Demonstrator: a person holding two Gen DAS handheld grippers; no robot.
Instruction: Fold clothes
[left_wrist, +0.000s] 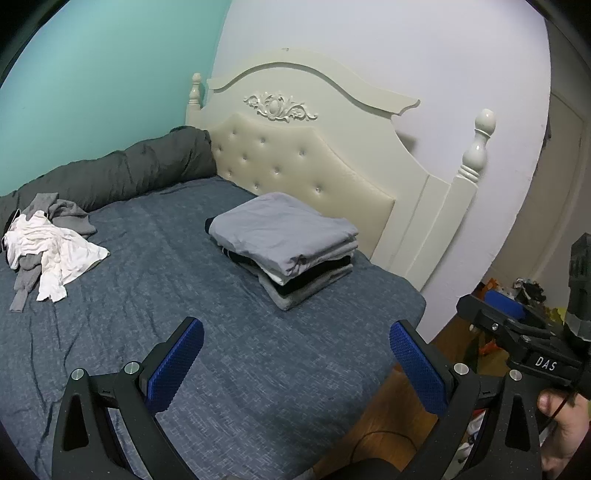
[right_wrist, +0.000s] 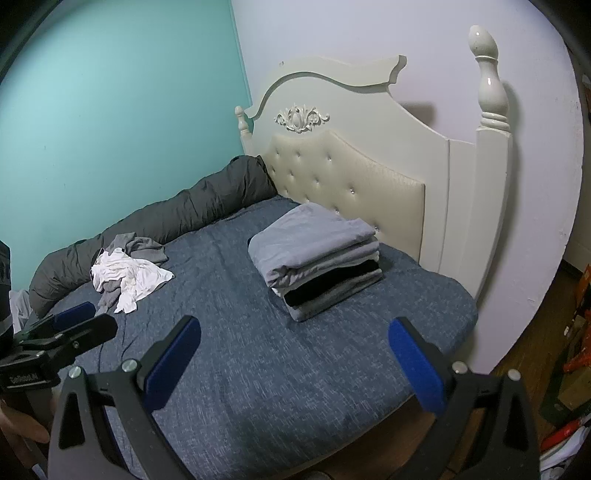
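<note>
Two piles of clothes are seen on the bed (left_wrist: 258, 369): a folded stack (left_wrist: 288, 251) near the headboard (left_wrist: 306, 158), and a crumpled heap of white and grey garments (left_wrist: 48, 251) by the far edge, against the rolled dark duvet (left_wrist: 122, 170). Both the left tongs (left_wrist: 295, 365) and the right tongs (right_wrist: 295, 365) are held wide and empty above the near edge. The heap lies ahead and to the left of both, well apart; the left tongs are judged the nearer. No clear long axis can be made out in the heap.

On the bed (left_wrist: 229, 332), a folded stack (left_wrist: 288, 247) lies by the headboard (left_wrist: 295, 162), loose clothes (left_wrist: 48, 243) far left.
</note>
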